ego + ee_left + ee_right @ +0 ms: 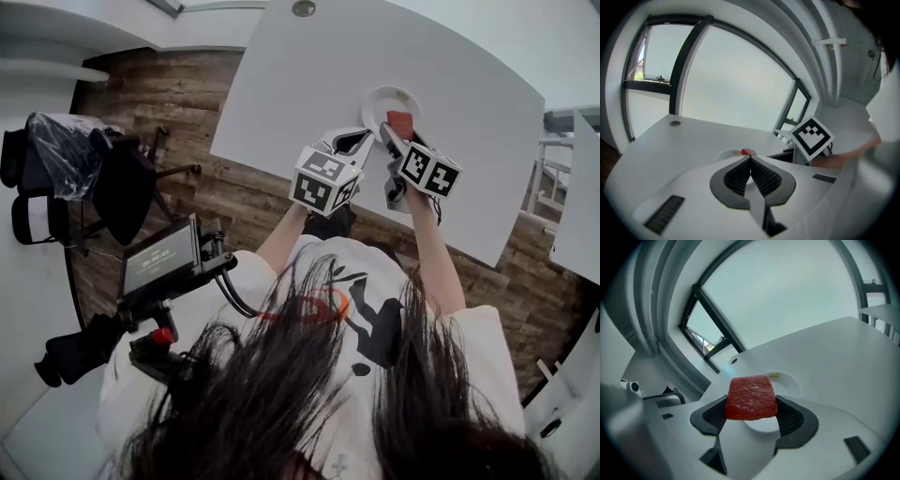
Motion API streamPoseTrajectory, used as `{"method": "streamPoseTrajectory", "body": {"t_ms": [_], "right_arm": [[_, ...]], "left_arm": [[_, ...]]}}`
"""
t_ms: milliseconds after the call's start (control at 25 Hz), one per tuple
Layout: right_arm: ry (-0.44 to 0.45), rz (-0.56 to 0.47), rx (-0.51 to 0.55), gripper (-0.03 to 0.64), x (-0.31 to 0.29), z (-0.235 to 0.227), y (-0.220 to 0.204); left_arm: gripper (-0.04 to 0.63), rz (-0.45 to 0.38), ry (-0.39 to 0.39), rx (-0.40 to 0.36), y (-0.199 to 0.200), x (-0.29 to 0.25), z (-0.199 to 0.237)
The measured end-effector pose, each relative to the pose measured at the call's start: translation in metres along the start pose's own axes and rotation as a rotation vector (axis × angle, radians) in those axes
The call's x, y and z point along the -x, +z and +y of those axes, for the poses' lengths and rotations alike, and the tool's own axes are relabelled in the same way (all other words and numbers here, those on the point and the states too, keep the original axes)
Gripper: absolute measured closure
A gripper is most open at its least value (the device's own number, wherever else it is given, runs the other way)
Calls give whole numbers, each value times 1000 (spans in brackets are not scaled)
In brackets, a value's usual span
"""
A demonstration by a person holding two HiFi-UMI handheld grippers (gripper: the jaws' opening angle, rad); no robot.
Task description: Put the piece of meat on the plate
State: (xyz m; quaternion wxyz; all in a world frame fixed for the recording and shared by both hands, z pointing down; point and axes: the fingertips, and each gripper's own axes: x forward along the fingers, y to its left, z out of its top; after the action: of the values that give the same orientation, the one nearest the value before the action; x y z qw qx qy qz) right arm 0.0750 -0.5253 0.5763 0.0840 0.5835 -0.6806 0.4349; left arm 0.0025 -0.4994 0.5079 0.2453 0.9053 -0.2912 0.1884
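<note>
A flat red piece of meat (751, 397) is clamped between the jaws of my right gripper (752, 409), which is shut on it. In the head view the meat (400, 123) hangs over the near edge of a small white plate (378, 101) on the white table (309, 84). The plate (786, 381) lies just beyond the meat in the right gripper view. My left gripper (354, 142) is shut on nothing, to the left of the plate. In the left gripper view its jaws (751, 159) meet, with the meat (748, 152) and plate (727, 154) just past them.
The table's near edge (281, 171) runs just under both grippers, with wooden floor (178, 112) below. A black chair (122, 183) and camera gear (159, 258) stand at the left. A round grommet (303, 8) sits at the table's far side.
</note>
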Motion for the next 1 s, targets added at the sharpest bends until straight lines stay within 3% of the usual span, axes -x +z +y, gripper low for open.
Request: {"method": "streamPoseTrajectory", "body": {"t_ms": [600,1000], "right_arm": [[-122,164,291,313,-47,-21,-16],[-163,228,406,311,-49,-18,-19]], "left_arm": [[589,-5,44,36,-2,2,18],[589,-10,33,24,1,-1,14]]}}
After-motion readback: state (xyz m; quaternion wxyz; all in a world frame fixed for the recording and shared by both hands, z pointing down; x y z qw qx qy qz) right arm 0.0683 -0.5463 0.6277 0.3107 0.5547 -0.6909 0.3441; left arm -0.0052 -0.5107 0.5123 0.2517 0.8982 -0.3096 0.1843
